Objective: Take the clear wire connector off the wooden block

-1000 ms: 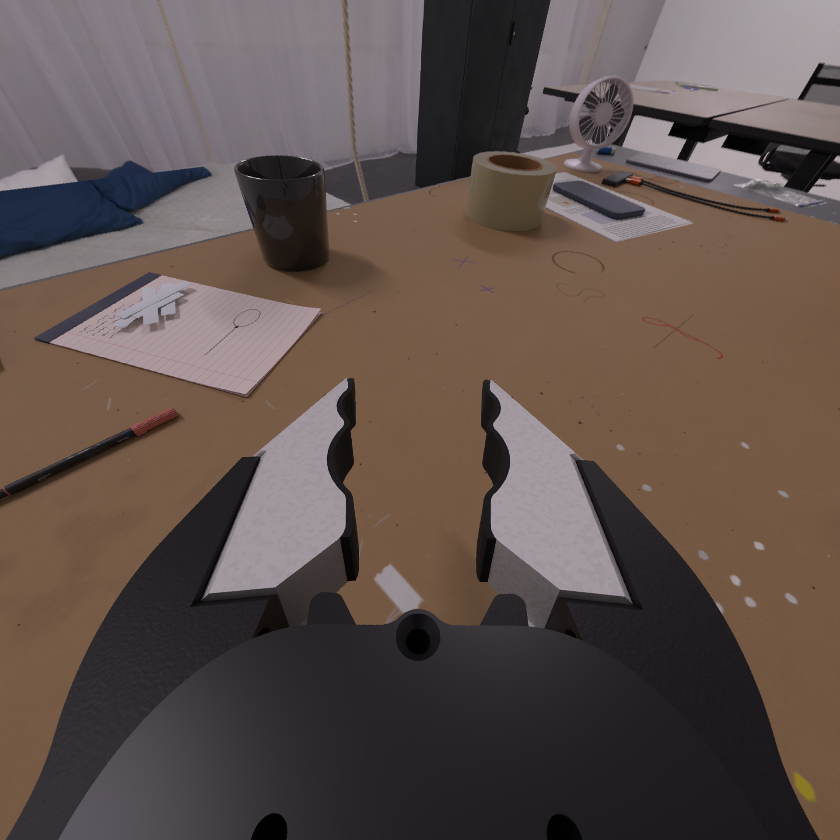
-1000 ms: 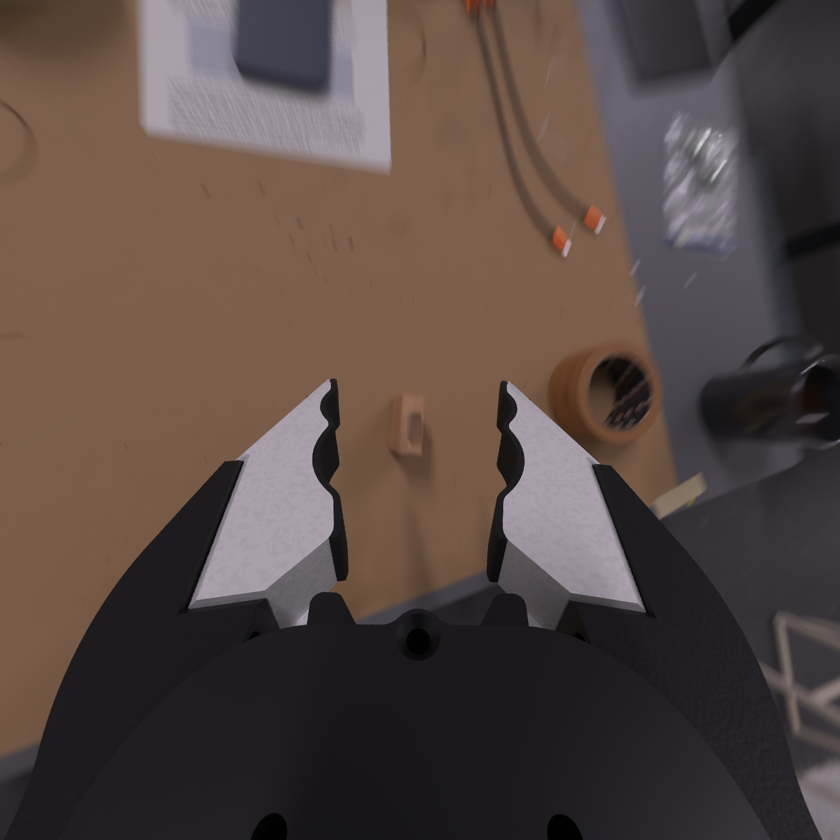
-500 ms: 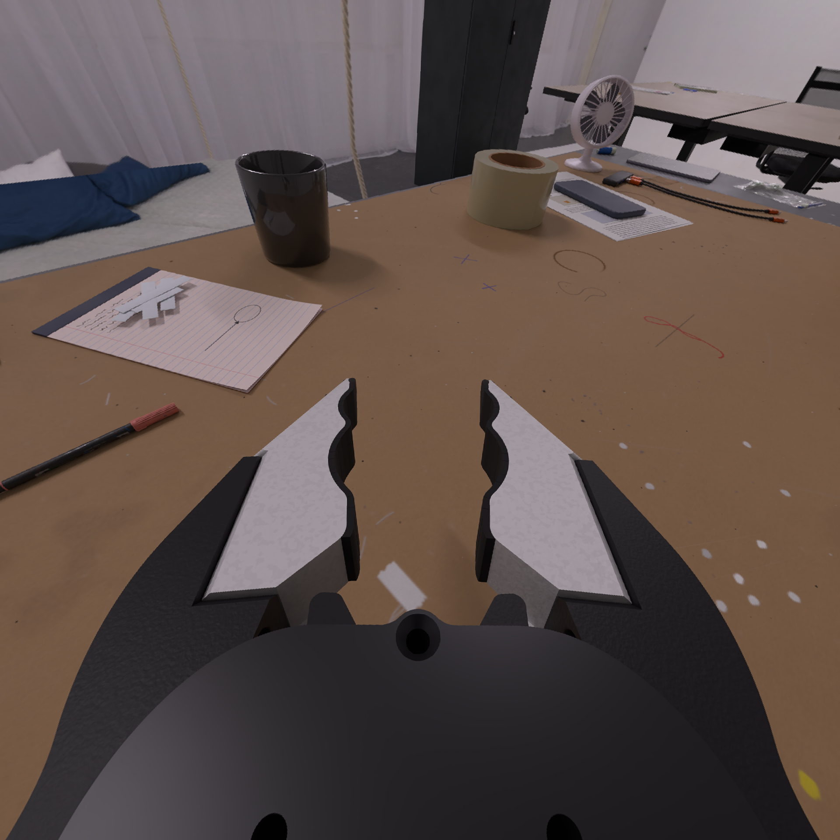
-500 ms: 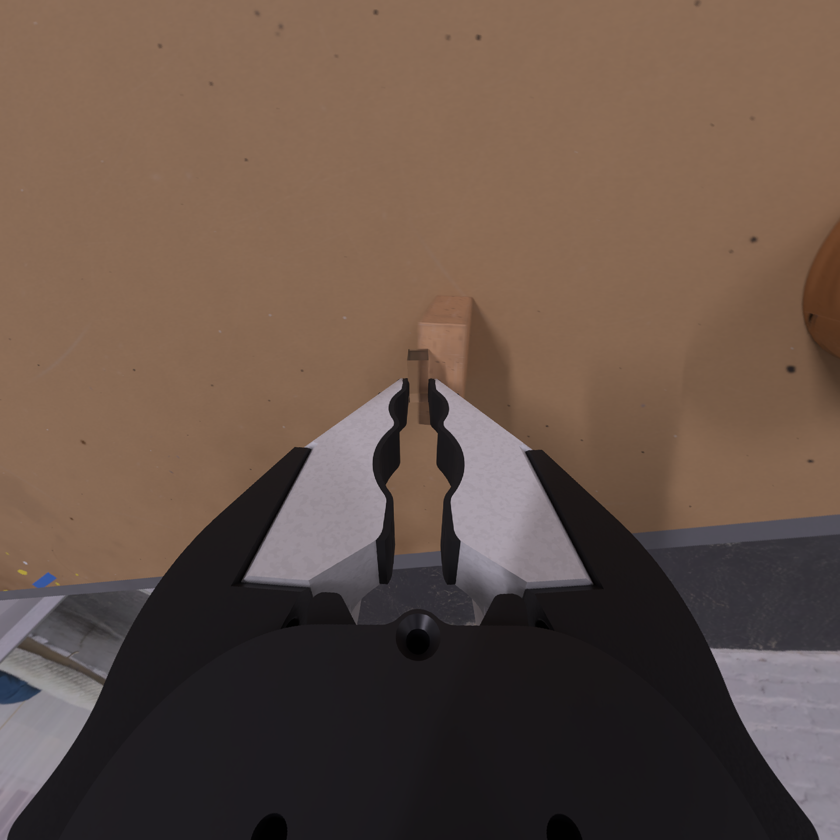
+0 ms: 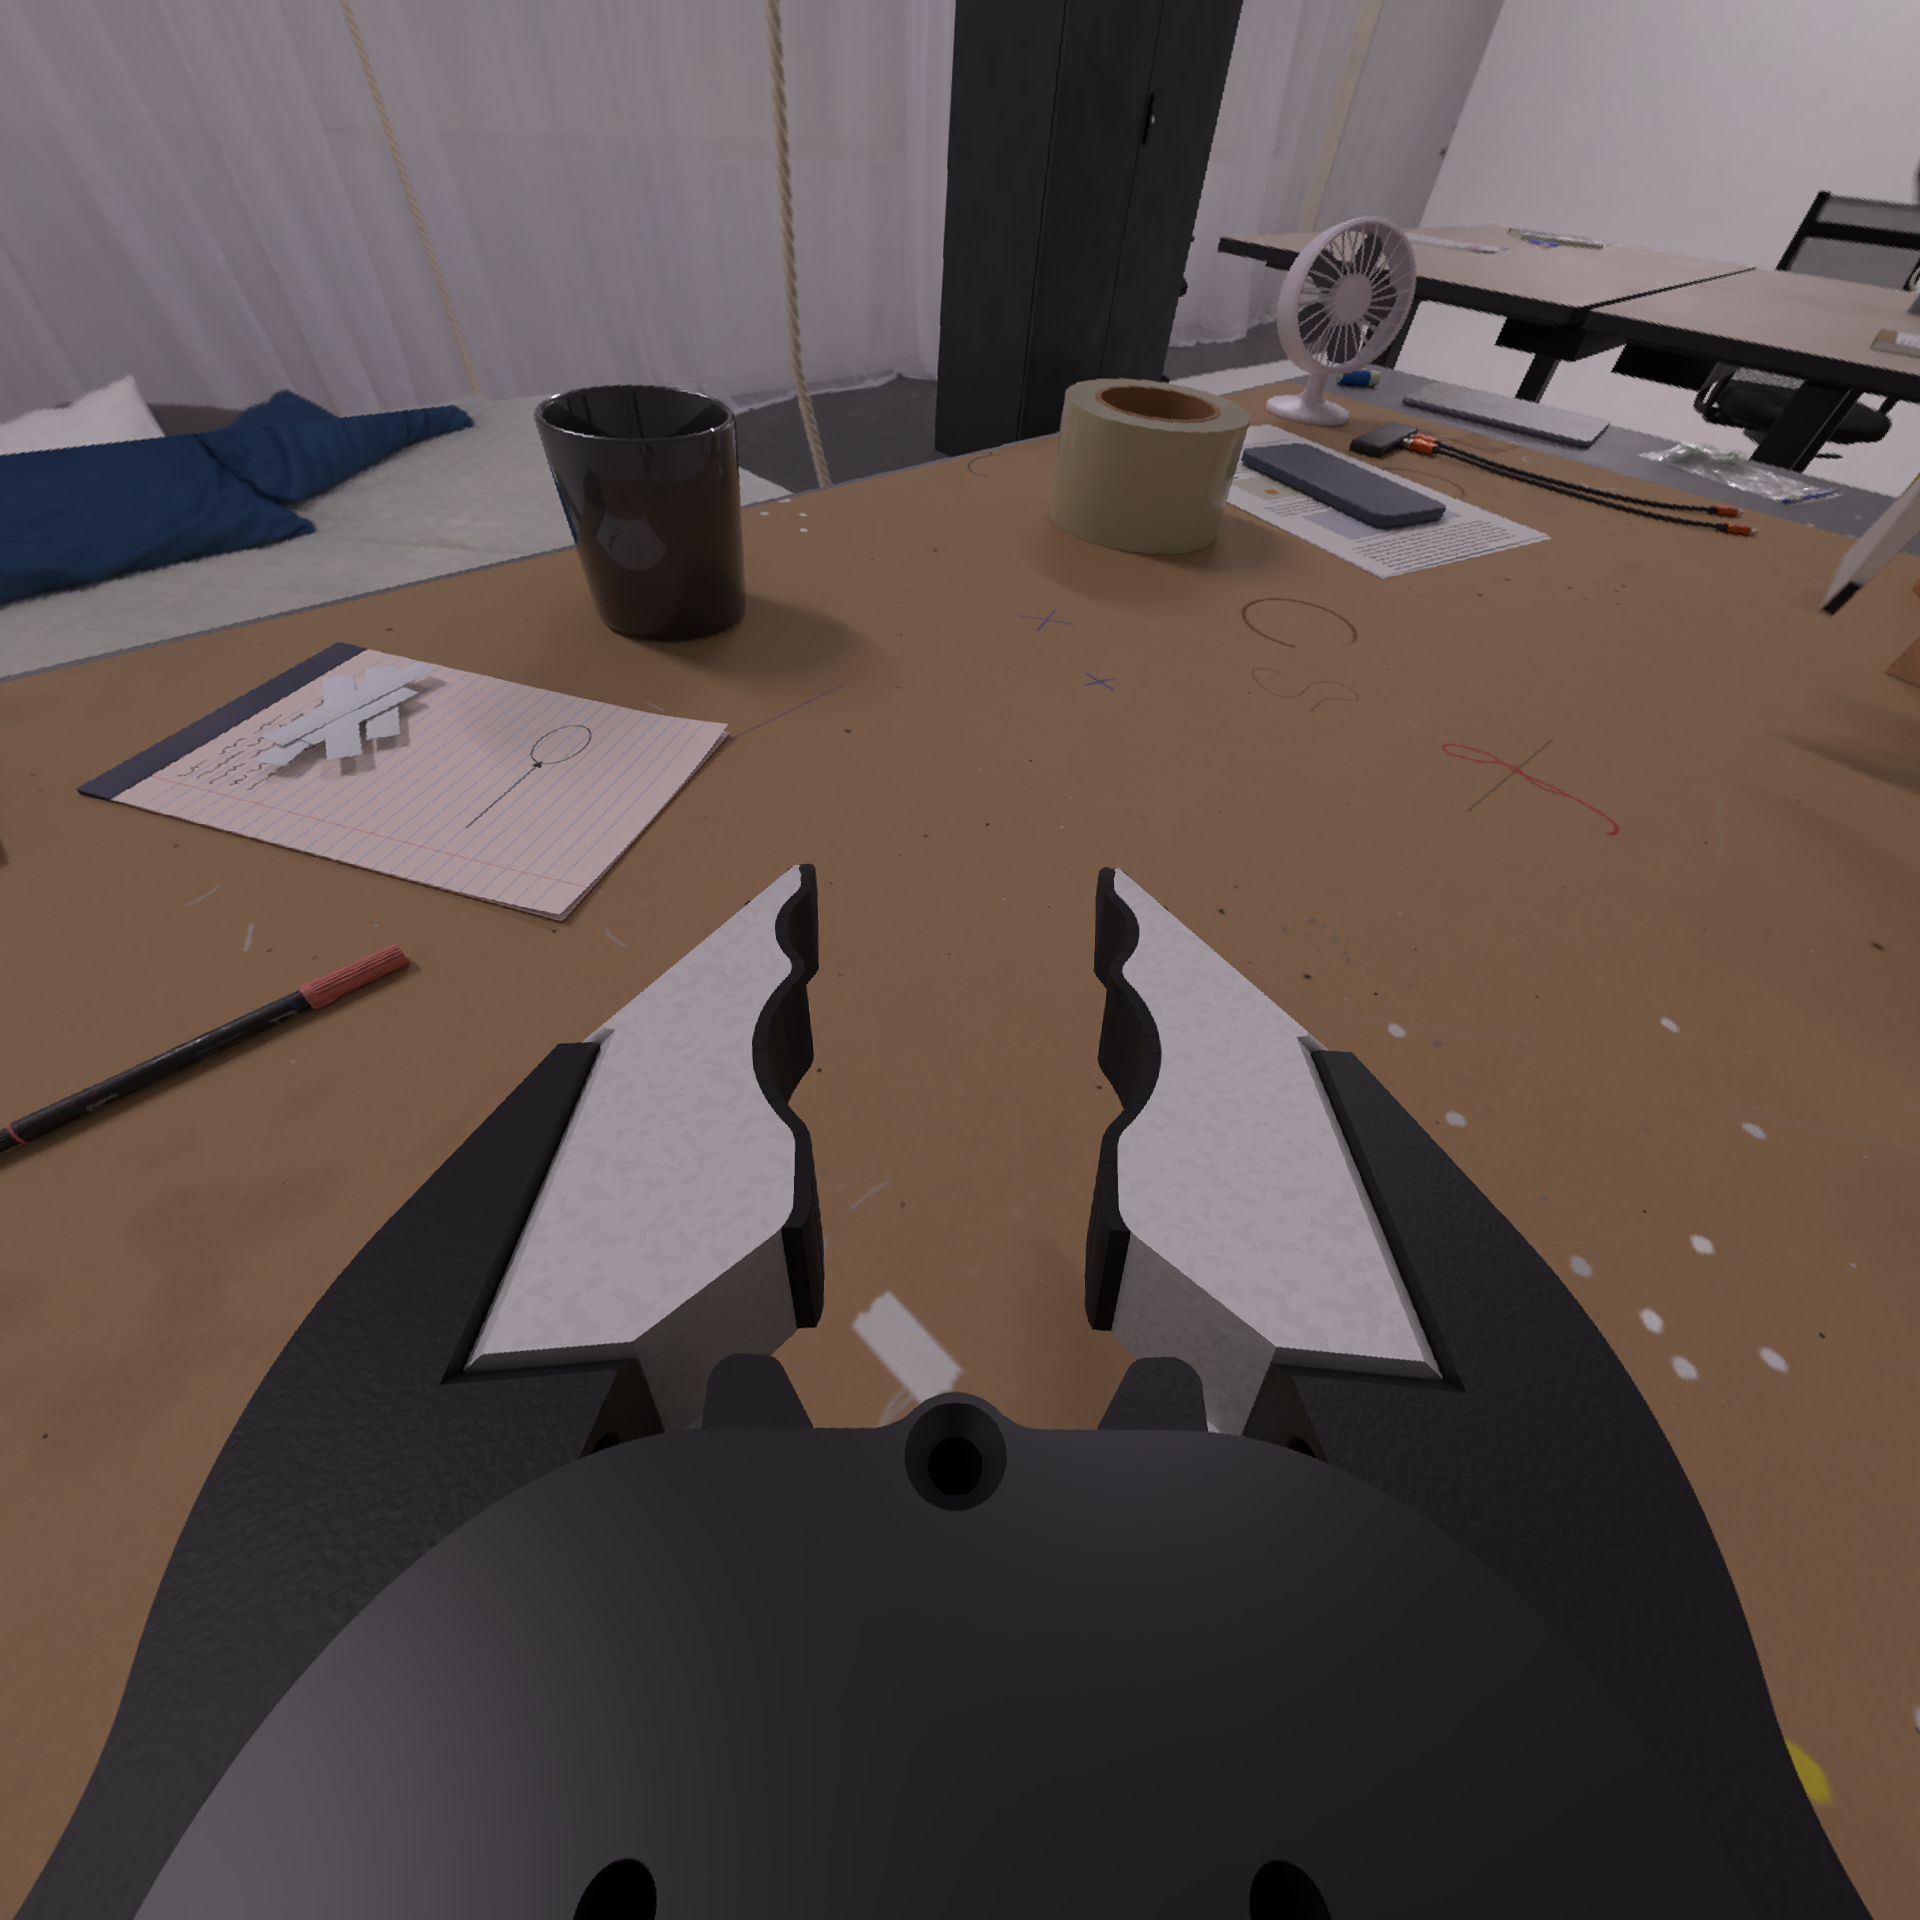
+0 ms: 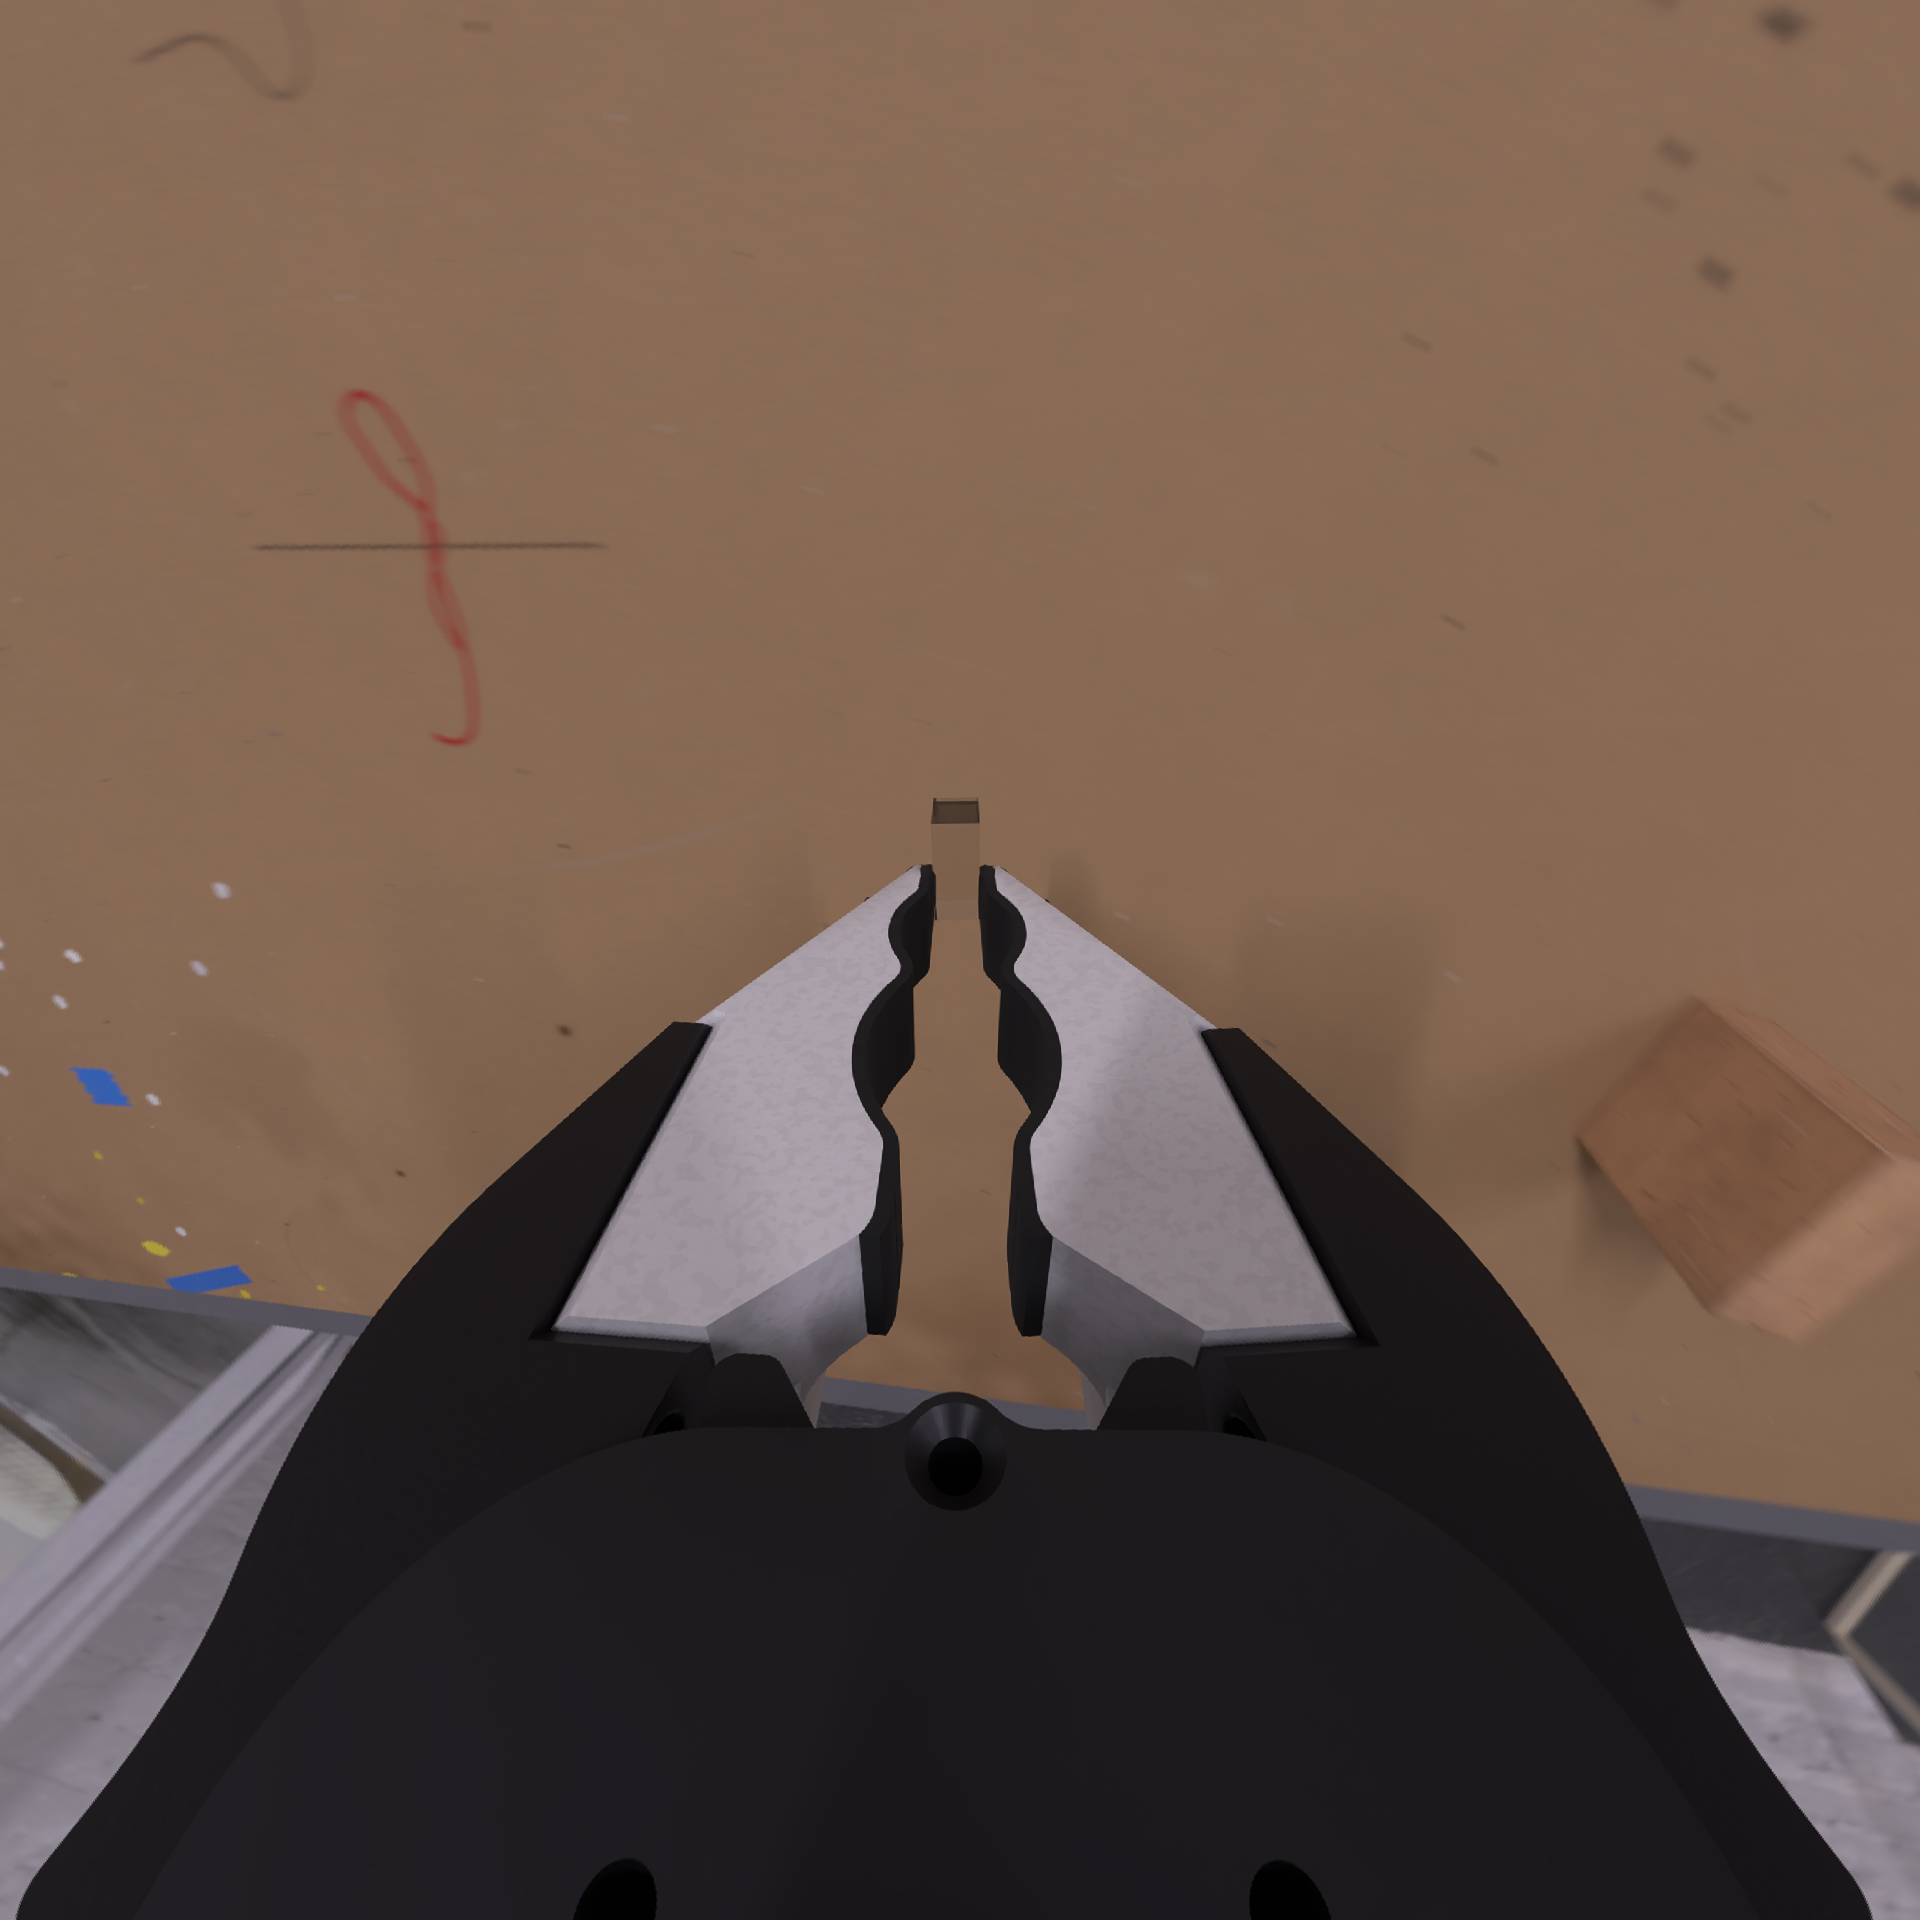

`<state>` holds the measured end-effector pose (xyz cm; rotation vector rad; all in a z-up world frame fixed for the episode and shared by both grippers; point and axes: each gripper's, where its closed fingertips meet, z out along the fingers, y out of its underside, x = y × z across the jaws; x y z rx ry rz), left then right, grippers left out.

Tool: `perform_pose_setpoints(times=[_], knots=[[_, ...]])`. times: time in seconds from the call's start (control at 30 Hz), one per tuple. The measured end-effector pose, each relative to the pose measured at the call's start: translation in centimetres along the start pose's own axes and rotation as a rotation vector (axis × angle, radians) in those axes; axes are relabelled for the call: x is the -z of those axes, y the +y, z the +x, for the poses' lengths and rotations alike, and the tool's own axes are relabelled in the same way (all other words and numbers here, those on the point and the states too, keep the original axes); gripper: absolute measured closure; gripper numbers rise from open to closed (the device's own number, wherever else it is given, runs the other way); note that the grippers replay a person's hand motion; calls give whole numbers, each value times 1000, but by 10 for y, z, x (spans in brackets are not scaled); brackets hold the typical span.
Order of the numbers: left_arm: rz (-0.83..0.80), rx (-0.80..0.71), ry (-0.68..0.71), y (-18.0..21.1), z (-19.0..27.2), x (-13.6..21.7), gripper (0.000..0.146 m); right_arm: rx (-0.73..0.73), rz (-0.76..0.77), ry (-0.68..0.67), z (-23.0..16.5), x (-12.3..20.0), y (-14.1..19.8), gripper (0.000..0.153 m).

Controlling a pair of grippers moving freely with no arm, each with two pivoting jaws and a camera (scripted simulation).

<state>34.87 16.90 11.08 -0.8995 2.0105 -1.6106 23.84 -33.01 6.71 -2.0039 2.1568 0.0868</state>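
The right hand-held gripper (image 6: 956, 894) pinches the small clear wire connector (image 6: 955, 844), apart from the wooden block (image 6: 1756, 1164).

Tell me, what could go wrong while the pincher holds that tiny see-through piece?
The right gripper pinches the clear wire connector only at its very fingertips, so it might slip and drop onto the table. The wooden block lies close by on the right, so a sideways swing could bump it.

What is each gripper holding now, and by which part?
The right gripper pinches the clear wire connector by its lower end, clear of the wooden block. The left gripper is open and holds nothing.
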Motion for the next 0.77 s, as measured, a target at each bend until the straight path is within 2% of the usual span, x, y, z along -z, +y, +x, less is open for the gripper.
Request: perform_pose_setpoints(times=[0.3,0.43,0.57,0.77], knots=[[17,20,7,-5,-2,6,92,207,-14,-26,-139,-29,-35,145],[48,49,4,-14,-6,17,92,203,-22,-87,-195,-39,-41,145],[72,95,10,-24,-7,40,93,206,-50,-70,-243,-47,-39,145],[4,74,-26,-27,-11,71,93,223,-59,-89,-303,-57,-38,145]])
